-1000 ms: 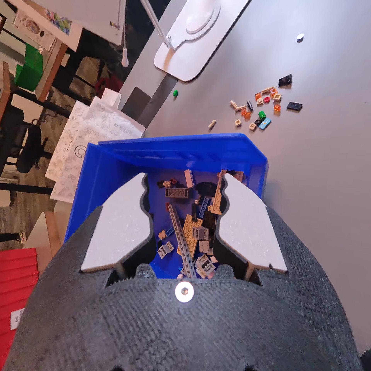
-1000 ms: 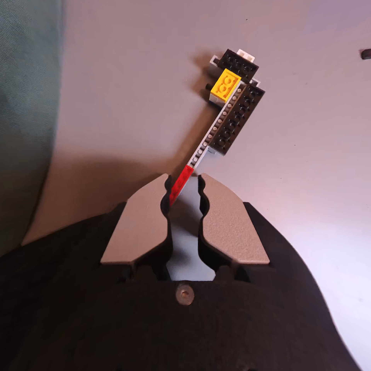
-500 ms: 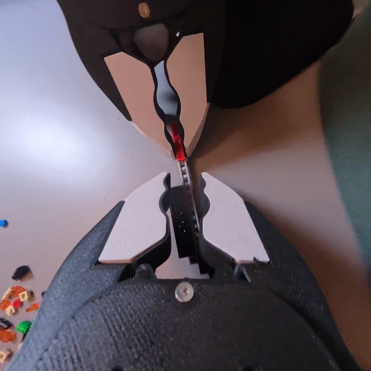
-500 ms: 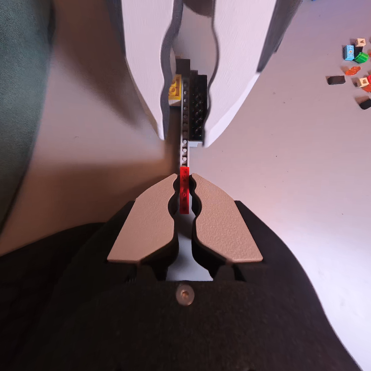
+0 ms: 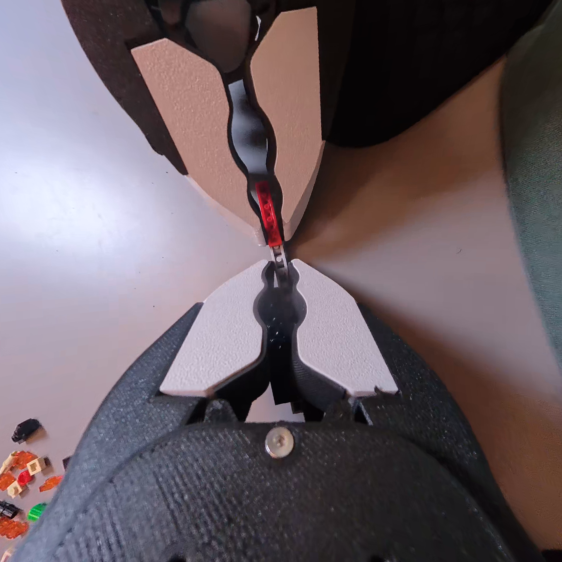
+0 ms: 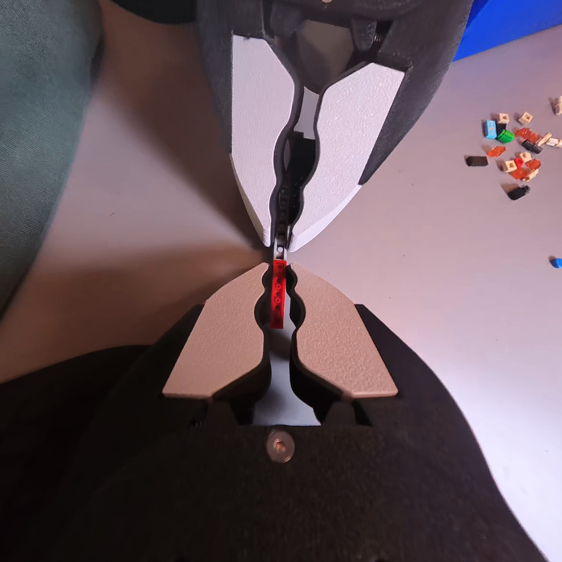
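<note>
A brick assembly [image 6: 280,252] is held over the grey worktop [image 6: 425,304] between two grippers facing each other tip to tip. The right gripper [image 6: 279,269] is clenched on the red plate [image 6: 277,301] at one end of the assembly, both pads seen pressed against its sides. The left gripper [image 5: 279,267] is clenched on the other end, where a grey strip [image 5: 279,258] runs into a black studded part [image 5: 278,334] seated between its fingers. Only a short stretch of grey strip is left bare between the two pairs of fingertips.

A loose scatter of small bricks [image 6: 523,149] in orange, tan, black, green and blue lies on the worktop, well apart from the grippers. A single blue piece [image 6: 556,262] lies apart from the scatter. A corner of a blue bin [image 6: 514,21] is seen at the far edge of the right wrist view; its contents cannot be told. A green fabric surface [image 6: 33,91] is seen along one side.
</note>
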Demonstrator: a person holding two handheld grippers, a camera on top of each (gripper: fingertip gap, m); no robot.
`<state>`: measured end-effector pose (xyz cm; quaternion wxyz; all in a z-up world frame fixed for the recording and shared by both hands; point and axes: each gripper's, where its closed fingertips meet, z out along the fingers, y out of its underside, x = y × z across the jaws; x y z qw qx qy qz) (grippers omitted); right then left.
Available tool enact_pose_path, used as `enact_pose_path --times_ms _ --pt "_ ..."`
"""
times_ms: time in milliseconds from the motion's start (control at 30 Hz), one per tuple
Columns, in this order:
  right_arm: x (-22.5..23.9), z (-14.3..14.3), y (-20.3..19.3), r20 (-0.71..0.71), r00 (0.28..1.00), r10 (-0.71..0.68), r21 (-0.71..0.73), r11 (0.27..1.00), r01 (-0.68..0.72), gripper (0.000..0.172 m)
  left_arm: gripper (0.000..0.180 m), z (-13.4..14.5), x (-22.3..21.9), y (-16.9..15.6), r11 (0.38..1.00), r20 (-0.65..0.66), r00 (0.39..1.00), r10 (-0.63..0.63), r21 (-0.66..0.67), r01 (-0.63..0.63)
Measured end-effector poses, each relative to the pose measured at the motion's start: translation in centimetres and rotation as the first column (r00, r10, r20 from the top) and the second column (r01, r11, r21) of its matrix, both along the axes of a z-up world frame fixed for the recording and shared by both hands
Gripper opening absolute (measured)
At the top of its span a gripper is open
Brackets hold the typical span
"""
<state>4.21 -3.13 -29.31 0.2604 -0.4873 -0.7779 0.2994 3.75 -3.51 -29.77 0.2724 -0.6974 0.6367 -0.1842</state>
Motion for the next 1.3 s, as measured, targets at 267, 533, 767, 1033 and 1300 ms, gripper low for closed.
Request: enact_pose_path --times_ms 267,533,767,1033,1300 --pt "0.3 10.4 1.1 -0.456 0.886 -0.076 -0.237 0.971 -0.038 0.008 0.01 0.5 -1.9 0.5 0.999 -0.018 0.999 0.046 0.003 -0.046" --pt "1.4 9.2 5.1 -0.414 0.871 -0.264 -0.305 0.942 0.14 0.008 0.009 3.8 -1.8 1.9 0.996 0.146 0.985 0.093 -0.008 -0.093" --pt "0.1 7.7 2.8 -0.437 0.89 -0.133 -0.046 0.991 0.126 0.008 0.02 6.1 0.8 1.6 0.978 0.387 0.913 0.133 -0.199 -0.058" --pt "-1.1 7.8 1.5 -0.487 0.873 0.02 0.373 0.909 0.187 0.008 0.017 8.5 1.3 1.3 0.799 0.571 0.721 0.391 -0.6 0.042" --pt "-1.2 8.3 1.7 -0.487 0.873 -0.034 0.301 0.932 0.204 0.027 0.005 9.4 -2.6 2.9 0.945 0.444 0.846 0.295 -0.269 -0.188"
